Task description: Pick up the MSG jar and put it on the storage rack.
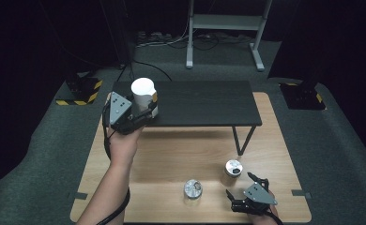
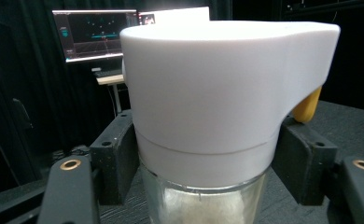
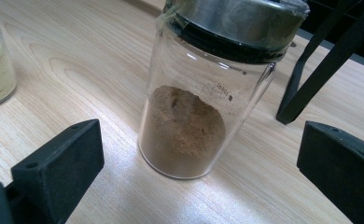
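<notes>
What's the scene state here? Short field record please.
surface: wooden table with a black shelf on it
left gripper: shut on the white-capped jar, at the shelf's left end
right gripper: open, jaws either side of the brown powder jar, not touching
brown powder jar: upright on the table, metal lid on
third jar: upright on the table, left of the brown one
</notes>
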A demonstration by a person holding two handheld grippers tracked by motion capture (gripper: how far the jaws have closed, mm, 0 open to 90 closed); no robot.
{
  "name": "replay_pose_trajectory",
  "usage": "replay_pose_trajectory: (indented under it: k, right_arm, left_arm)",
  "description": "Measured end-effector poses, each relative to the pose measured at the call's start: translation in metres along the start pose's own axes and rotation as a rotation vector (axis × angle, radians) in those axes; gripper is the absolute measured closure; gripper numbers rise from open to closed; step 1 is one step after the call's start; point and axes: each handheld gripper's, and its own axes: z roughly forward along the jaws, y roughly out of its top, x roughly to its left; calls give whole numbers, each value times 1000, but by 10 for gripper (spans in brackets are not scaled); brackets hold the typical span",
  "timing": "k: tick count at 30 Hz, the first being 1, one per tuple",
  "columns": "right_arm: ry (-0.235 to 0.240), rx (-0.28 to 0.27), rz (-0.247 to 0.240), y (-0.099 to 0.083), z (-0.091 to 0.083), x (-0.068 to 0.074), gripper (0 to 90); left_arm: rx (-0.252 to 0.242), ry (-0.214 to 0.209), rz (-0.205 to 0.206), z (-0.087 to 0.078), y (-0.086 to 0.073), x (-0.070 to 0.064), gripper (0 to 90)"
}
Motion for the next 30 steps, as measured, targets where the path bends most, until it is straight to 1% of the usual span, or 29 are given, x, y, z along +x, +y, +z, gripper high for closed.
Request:
replay_pose_trajectory:
  k: [9,11,18,20,25,30]
  right_arm:
    - [1,0,3,0,0,0,0]
    - [1,-1,2,0,0,0,0]
    - [1,-1,5,0,0,0,0]
    - [1,-1,5,0,0,0,0]
    - [1,-3,6,0,0,0,0]
    - [2,-3,7,0,0,-1,0]
  left_arm:
    - [16,5,-4,6,-4,1,305]
    - [15,6,-14,7,-5,2,306]
    - [18,0,-22,9,-5,4,305]
    - [18,-2,-34,11,-5,5,305]
    - [14,-3,-44,12,-6,7,304]
    - [11,-4,-43,14,-6,8,301]
